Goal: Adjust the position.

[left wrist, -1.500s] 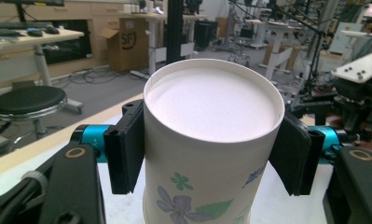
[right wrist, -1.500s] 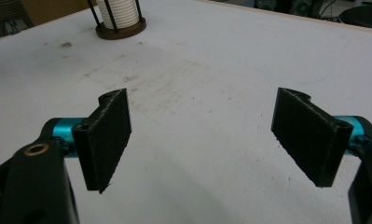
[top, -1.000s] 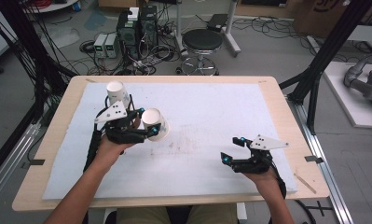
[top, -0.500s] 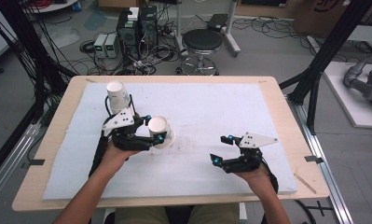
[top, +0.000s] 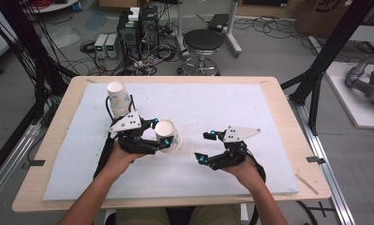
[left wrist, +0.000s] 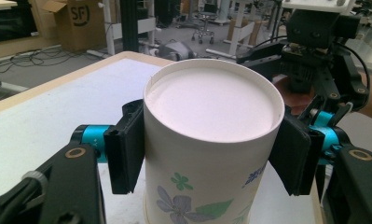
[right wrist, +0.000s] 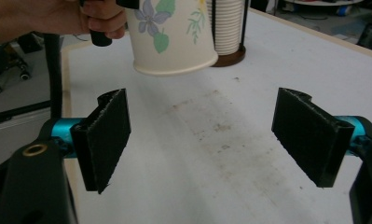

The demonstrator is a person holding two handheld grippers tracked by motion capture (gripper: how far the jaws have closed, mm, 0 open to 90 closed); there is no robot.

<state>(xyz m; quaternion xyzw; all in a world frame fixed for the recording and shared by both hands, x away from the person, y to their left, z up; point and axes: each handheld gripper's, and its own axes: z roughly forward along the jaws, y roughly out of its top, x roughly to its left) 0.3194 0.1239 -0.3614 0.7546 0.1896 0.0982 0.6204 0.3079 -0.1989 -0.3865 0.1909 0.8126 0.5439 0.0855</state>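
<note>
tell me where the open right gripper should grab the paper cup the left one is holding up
Probably the bare wall near the closed base. The paper cup is clamped by the left gripper across its sides, the flat base toward the right gripper, whose jaws stand wide apart. Come in from the right, a pad on each round side, clear of the left gripper's pads.

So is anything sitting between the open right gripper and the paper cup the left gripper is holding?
Nothing visible. The right gripper is open and faces the paper cup, which the left gripper holds upside down off the white mat. Between them lies bare, stained mat; the cup stack stands behind.
</note>
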